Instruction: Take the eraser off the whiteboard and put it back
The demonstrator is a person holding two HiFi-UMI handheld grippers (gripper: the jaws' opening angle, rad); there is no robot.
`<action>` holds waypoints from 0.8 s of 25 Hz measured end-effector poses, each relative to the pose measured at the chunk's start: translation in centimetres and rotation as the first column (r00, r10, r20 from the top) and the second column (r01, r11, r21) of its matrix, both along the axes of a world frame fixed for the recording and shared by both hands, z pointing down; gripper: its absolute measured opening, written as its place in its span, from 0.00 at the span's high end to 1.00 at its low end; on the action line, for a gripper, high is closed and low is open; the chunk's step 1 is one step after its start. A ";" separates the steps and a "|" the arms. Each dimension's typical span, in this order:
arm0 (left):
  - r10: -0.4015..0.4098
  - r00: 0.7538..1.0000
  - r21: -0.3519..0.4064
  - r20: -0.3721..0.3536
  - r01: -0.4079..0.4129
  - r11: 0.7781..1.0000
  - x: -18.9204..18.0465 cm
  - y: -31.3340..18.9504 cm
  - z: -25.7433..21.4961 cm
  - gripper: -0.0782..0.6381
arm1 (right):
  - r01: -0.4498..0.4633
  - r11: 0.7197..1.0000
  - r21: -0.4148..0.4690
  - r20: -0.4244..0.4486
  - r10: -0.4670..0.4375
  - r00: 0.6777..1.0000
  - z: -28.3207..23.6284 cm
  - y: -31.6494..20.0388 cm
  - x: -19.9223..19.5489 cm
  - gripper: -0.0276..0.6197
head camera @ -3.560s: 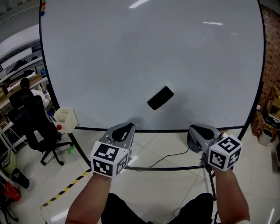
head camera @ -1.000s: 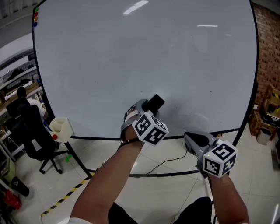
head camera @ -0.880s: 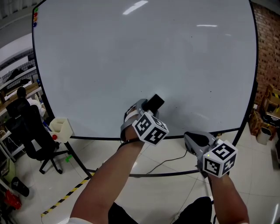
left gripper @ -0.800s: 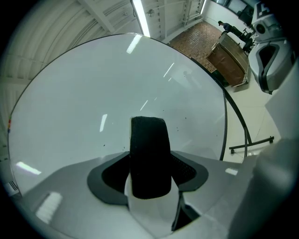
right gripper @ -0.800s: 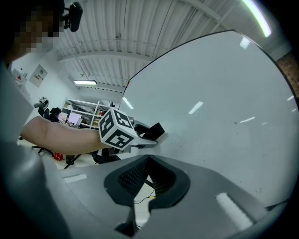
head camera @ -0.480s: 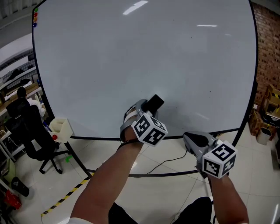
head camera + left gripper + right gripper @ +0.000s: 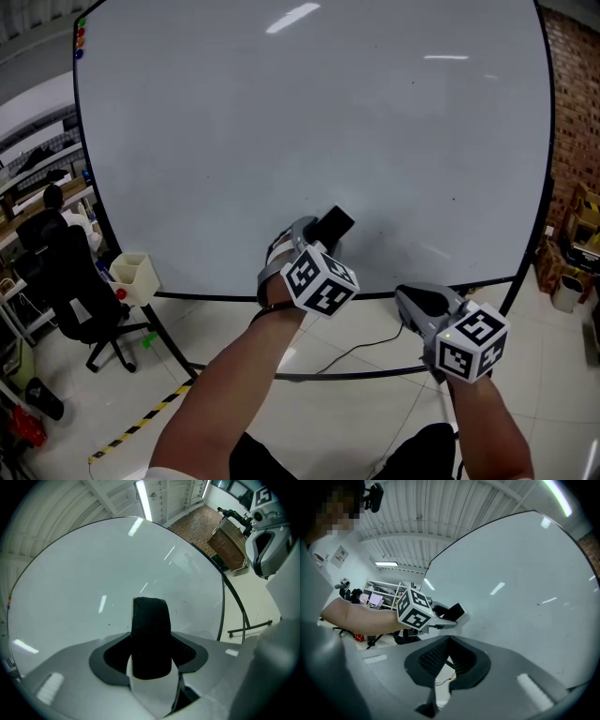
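Observation:
The black eraser (image 7: 336,223) sticks to the lower middle of the big whiteboard (image 7: 281,112), tilted. My left gripper (image 7: 315,231) reaches level to the board with the eraser (image 7: 150,634) between its jaws. The jaws have just been closing, and both pads lie against the eraser's sides. My right gripper (image 7: 413,300) hangs lower right, below the board's bottom edge, shut with nothing in it. In the right gripper view its pads (image 7: 436,656) meet, and beyond them the left gripper (image 7: 440,617) holds the eraser (image 7: 454,611) at the board.
A white holder (image 7: 134,272) hangs at the board's lower left corner. An office chair (image 7: 80,281) and desks stand at the left. A cable (image 7: 366,342) and the stand's crossbar (image 7: 356,373) run below the board. Yellow-black tape (image 7: 141,408) marks the floor.
Since the earliest frame my left gripper rose from below the board to the eraser. Over the last second both hands have stayed put and the eraser has not moved.

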State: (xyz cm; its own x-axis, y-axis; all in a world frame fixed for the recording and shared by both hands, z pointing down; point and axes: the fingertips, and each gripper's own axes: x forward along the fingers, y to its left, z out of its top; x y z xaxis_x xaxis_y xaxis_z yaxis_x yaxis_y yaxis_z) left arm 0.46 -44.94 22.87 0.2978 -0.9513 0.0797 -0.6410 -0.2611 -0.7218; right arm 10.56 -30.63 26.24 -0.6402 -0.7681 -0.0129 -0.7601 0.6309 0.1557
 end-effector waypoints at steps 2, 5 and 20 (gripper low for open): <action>0.011 0.999 -0.025 -0.036 -0.012 1.000 -0.2 0.3 0.2 0.52 | 0.004 1.000 0.004 -0.002 -0.004 1.000 -0.1 0.2 -0.3 0.95; 0.033 0.991 -0.069 -0.129 -0.043 0.997 -0.9 0.8 0.4 0.52 | 0.009 1.000 0.004 -0.003 -0.009 1.000 -0.1 0.3 -0.5 0.95; 0.210 0.874 -0.136 -0.439 -0.295 0.946 -2.1 7.4 -0.2 0.52 | 0.026 0.999 0.023 0.005 -0.026 1.000 -0.9 1.4 -1.0 0.95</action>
